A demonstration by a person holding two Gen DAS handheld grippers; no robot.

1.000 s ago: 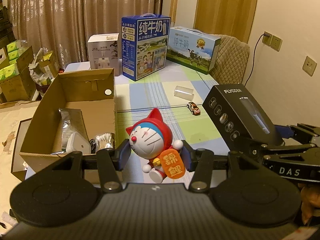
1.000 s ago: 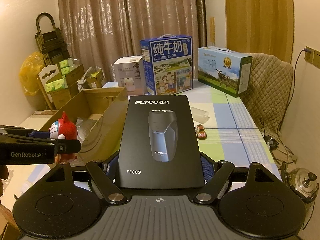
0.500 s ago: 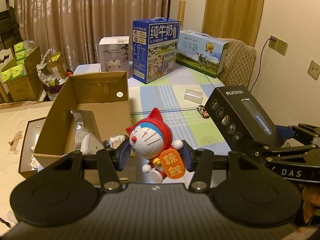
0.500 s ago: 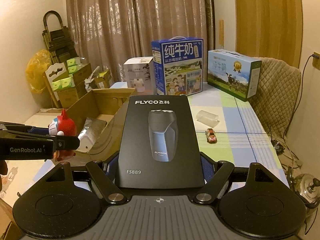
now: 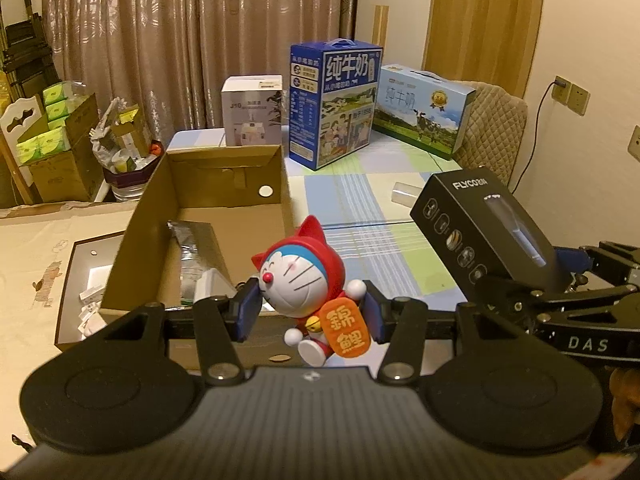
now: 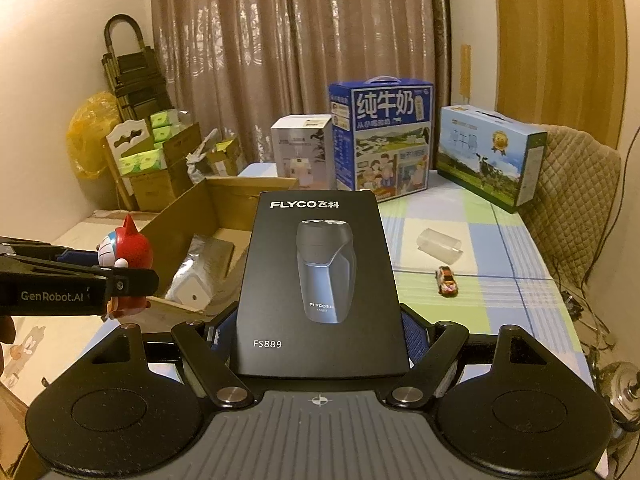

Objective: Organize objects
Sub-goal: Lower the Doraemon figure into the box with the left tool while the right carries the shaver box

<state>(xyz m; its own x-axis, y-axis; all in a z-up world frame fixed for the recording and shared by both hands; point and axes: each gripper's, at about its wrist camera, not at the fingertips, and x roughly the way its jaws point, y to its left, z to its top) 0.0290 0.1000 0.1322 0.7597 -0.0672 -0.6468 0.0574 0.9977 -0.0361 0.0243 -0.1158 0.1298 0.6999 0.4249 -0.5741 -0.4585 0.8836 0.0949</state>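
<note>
Both of your grippers have drifted across the table since a second ago: the cardboard box and the milk cartons now sit further right in each view, and more of the floor clutter shows on the left. Grip unchanged on both sides.

Your left gripper point(image 5: 311, 307) is clamped on the toy cat figure point(image 5: 310, 284), blue pads pressing either side of its head and arm. It sits upright between the jaws, red hood up, orange tag at its front. From the right wrist view you see it side-on, held just beside the cardboard box point(image 5: 160, 216), near its front corner.

Your right gripper point(image 6: 316, 332) is closed on the black shaver box point(image 6: 320, 280), pads bearing on its two long edges near the bottom end. That box is tilted, top end pointing away from you, printed face up.

Outward: the cardboard box is open on top, with a silver foil packet point(image 5: 192, 240) and a white item point(image 5: 212, 286) inside; what the white item is, you can't quite make out. On the checked tablecloth point(image 6: 500, 248) lie a clear plastic tube point(image 6: 438, 245) and, near it, a small toy car point(image 6: 447, 280). At the far end stand a blue milk carton point(image 6: 382, 136), a white box point(image 6: 302, 150) and a light-blue milk carton point(image 6: 490, 154). Curtains point(image 6: 300, 60) behind.
</note>
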